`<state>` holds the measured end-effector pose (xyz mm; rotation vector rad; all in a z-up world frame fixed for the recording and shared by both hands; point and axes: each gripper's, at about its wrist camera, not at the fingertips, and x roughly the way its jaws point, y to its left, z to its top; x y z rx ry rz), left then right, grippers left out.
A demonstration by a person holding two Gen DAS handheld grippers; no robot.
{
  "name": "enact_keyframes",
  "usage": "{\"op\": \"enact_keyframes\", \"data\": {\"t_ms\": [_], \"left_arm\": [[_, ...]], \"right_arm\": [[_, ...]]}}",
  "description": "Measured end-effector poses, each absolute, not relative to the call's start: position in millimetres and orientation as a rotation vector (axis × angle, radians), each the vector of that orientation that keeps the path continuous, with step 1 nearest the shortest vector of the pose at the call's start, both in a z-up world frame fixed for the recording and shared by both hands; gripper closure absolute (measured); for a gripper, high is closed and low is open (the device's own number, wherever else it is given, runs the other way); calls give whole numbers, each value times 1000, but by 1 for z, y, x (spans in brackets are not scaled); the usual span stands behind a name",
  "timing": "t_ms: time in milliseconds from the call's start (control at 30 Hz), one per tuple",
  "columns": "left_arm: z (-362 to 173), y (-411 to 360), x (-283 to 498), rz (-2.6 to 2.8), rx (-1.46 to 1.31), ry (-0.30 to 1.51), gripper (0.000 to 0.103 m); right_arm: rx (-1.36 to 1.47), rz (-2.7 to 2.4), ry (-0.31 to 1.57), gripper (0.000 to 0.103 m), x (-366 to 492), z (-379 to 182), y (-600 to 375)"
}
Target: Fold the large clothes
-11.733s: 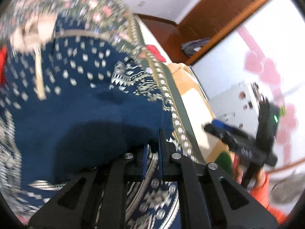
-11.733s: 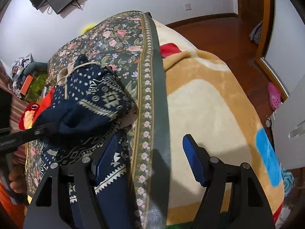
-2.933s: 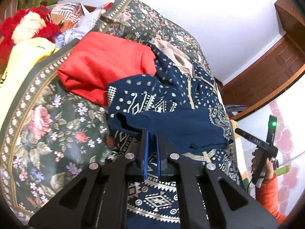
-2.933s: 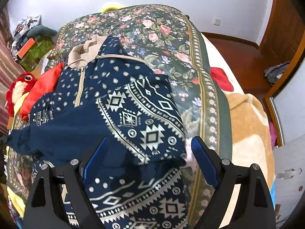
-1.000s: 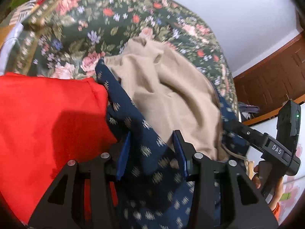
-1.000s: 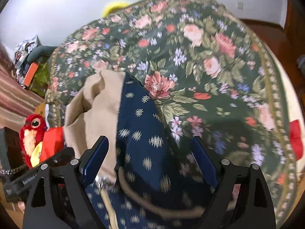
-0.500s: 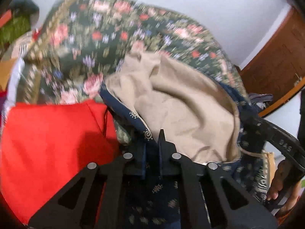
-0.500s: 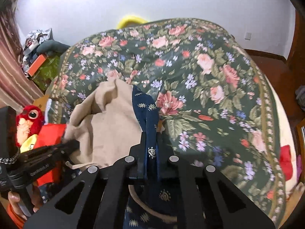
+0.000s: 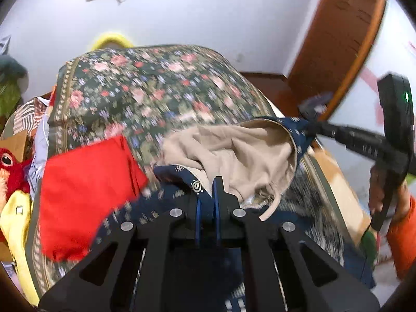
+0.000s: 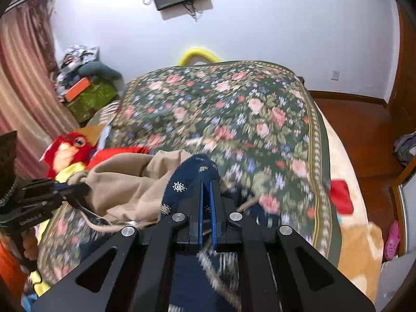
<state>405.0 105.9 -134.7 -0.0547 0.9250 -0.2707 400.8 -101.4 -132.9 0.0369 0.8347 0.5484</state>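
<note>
Our left gripper and right gripper both clamped on the navy hoodie, red garment at nine o'clock.

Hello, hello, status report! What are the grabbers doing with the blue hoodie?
Left hand-held gripper and right hand-held gripper both shut on blue hoodie, hood edge lifted. Red garment beside it, touching.

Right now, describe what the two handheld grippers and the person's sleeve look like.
Left gripper and right gripper: black angular frames, silver bolts, blue pads. A green light glows on the right gripper's body. The sleeve is orange.
</note>
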Motion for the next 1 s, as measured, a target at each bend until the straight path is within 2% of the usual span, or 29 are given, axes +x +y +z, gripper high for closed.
{"op": "enact_keyframes", "data": {"t_ms": [233,433,500,533,600,667,700,733,800,900,1000], "left_arm": [[-181,86,333,-287,-45,1029,96],[-233,86,304,-250,-93,1132,94],[-241,89,298,-241,-118,1147,86],[-242,92,296,-236,-134,1151,78],[-240,98,293,-227,-144,1146,73],[-231,102,292,-211,-121,1132,71],[-229,104,291,-205,-115,1126,71],[-223,106,291,-196,-111,1114,70],[-209,113,292,-180,-121,1083,67],[-189,126,298,-143,-139,1023,59],[-172,137,308,-117,-169,986,56]], "right_arm": [[-54,577,892,99,337,-160,-104],[-29,559,968,99,324,-189,-110],[-18,558,985,99,321,-194,-111],[-12,554,990,99,322,-195,-111],[-8,537,987,98,318,-193,-112],[3,540,981,89,317,-185,-112],[13,541,972,76,317,-179,-113],[25,541,954,58,316,-167,-114],[30,540,907,39,311,-151,-116],[4,541,819,28,300,-119,-116],[3,555,797,25,298,-95,-115]]}}
